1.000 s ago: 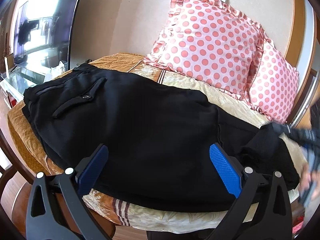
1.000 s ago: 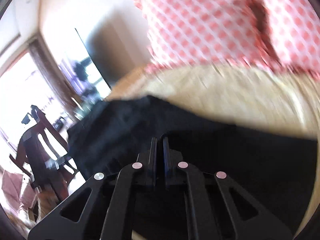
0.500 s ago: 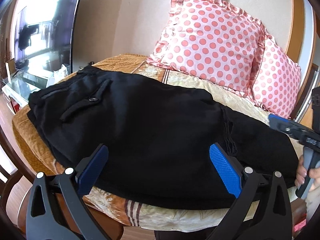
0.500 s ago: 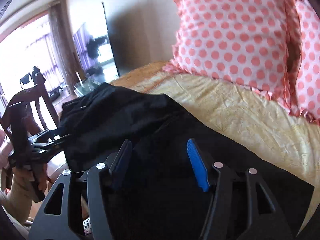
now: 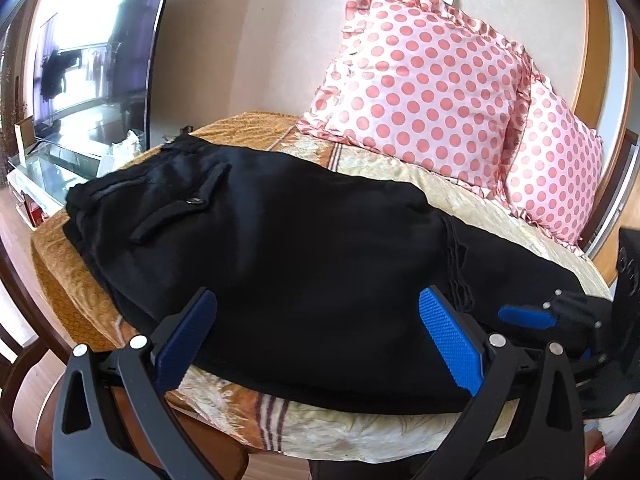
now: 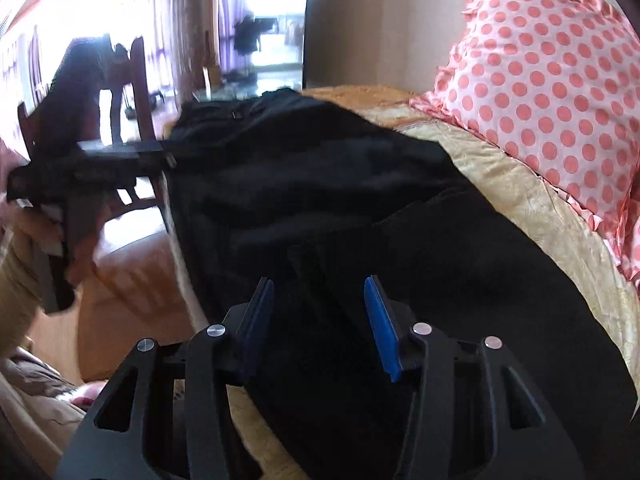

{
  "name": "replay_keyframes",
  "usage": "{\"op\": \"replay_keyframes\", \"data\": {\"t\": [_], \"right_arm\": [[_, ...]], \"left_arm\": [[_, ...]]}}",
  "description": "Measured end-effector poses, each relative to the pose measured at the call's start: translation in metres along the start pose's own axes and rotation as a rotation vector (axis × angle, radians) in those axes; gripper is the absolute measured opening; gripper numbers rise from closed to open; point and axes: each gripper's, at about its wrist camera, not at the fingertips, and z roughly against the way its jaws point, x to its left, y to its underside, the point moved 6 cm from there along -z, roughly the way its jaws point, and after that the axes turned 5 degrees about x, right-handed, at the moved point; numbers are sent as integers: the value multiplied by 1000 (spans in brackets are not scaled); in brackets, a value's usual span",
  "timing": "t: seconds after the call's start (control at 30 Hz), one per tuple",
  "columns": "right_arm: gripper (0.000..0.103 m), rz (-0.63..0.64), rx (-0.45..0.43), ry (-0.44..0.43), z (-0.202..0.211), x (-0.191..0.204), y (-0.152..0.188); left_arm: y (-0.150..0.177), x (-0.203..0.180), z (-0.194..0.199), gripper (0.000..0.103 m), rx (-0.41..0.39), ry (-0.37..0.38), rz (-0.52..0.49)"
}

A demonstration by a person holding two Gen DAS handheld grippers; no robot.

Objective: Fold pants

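Black pants (image 5: 312, 248) lie lengthwise on a bed (image 5: 400, 428), cross-folds remaining; both grippers (image 5: 320, 340) (image 6: 318, 320) spread, holding nothing

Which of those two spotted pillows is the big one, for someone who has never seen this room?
Start at the bed with black pants spread across it. Two pink polka-dot pillows lean on the wall behind. The big pillow is nearer the TV, under the wall sockets; the small pillow is tucked behind it.
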Motion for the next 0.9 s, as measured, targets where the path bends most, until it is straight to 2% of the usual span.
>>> {"op": "replay_keyframes", "data": {"t": [0.03,0.07,0.17,0.23,0.37,0.47,0.6,0.77,0.9], "right_arm": [[38,-6,-19,3,1,0,1],[22,-22,-15,21,1,-3,1],[5,-131,-40,8,5,-21,-3],[4,-183,-79,7,11,-32,-9],[4,-258,-185,-64,34,-38,-23],[4,-238,-184,-98,31,-24,-25],[4,-204,-127,-109,7,-5,-13],[4,-247,-106,-147,-8,0,4],[7,-203,-120,-105,-7,11,7]], "left_arm": [[-1,4,1,101,-5,-7,8],[-1,7,3,101,-11,-12,19],[-5,21,7,101,-25,-10,70],[-7,30,11,101,-34,-19,100],[-14,56,24,101,-75,-87,153],[-19,78,35,101,-109,-141,189],[-22,109,43,101,-125,-209,243],[-21,143,43,101,-110,-202,333],[-24,159,32,101,-73,-146,384]]}}
